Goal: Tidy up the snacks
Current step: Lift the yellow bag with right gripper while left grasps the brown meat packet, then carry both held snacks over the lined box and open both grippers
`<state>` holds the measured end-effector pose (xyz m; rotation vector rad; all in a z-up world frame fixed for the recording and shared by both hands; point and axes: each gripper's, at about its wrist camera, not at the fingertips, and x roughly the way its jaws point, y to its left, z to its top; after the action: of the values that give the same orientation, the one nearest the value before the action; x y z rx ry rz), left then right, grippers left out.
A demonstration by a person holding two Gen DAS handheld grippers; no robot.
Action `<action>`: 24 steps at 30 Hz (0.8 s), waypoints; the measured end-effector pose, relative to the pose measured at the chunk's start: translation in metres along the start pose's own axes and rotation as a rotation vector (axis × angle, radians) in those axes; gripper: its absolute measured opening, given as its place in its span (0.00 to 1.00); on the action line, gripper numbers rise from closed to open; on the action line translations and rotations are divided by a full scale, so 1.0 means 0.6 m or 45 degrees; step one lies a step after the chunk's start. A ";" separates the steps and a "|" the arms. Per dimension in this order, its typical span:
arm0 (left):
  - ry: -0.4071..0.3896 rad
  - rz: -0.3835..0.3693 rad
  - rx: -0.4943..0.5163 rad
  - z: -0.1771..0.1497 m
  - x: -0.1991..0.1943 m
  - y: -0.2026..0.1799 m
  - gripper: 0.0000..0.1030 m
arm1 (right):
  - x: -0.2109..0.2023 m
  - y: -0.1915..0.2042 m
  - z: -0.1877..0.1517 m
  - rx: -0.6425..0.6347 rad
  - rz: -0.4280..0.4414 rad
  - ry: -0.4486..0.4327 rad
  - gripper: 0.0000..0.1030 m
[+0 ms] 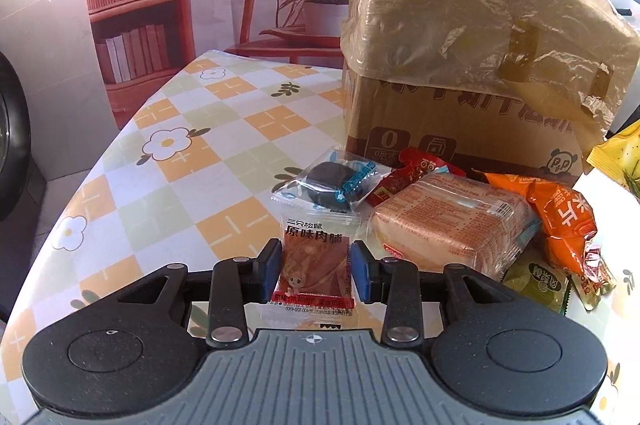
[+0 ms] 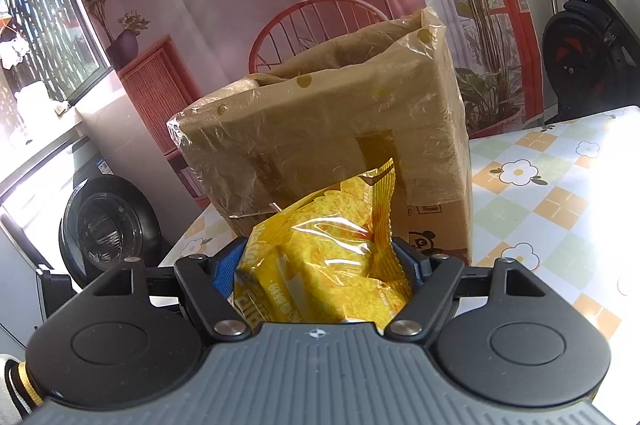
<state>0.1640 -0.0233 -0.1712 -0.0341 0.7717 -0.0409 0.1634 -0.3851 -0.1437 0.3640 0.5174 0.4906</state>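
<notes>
My left gripper (image 1: 316, 271) is shut on a small clear meat-jerky packet (image 1: 313, 237), its blue pads (image 1: 360, 271) pressing both side edges. Just beyond lies a pile of snacks: a dark cookie packet (image 1: 336, 181), a red packet (image 1: 412, 173), a wrapped bread pack (image 1: 452, 221), an orange packet (image 1: 560, 217) and a green packet (image 1: 536, 285). A plastic-lined open cardboard box (image 1: 460, 121) stands behind them. In the right wrist view my right gripper (image 2: 326, 265) is shut on a big yellow snack bag (image 2: 332, 249), held in front of the box (image 2: 320, 137), below its rim.
The table (image 1: 180, 161) has a checked cloth with flowers; its curved edge runs along the left. A washing machine (image 2: 108, 225) stands beyond that edge. An exercise bike (image 2: 588, 37) is at the far right. A printed backdrop hangs behind the table.
</notes>
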 end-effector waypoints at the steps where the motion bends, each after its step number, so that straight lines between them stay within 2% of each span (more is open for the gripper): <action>1: -0.026 -0.008 0.010 0.006 -0.014 0.000 0.38 | -0.004 0.006 0.004 -0.022 0.009 -0.014 0.74; 4: -0.097 -0.016 0.040 0.026 -0.044 -0.004 0.38 | -0.016 0.019 0.017 -0.058 0.035 -0.064 0.74; 9: -0.235 -0.056 0.019 0.079 -0.092 -0.007 0.38 | -0.036 0.032 0.048 -0.075 0.067 -0.148 0.74; 17: -0.486 -0.138 0.060 0.214 -0.153 -0.044 0.38 | -0.046 0.058 0.163 -0.159 0.122 -0.336 0.74; 20: -0.560 -0.189 0.083 0.263 -0.160 -0.072 0.38 | -0.027 0.069 0.209 -0.217 0.091 -0.418 0.74; 24: -0.555 -0.227 0.103 0.318 -0.132 -0.111 0.38 | 0.026 0.075 0.251 -0.265 0.007 -0.457 0.74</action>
<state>0.2387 -0.0829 0.0240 -0.0335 0.3292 -0.2271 0.2420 -0.3708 -0.0073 0.2456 0.1160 0.4667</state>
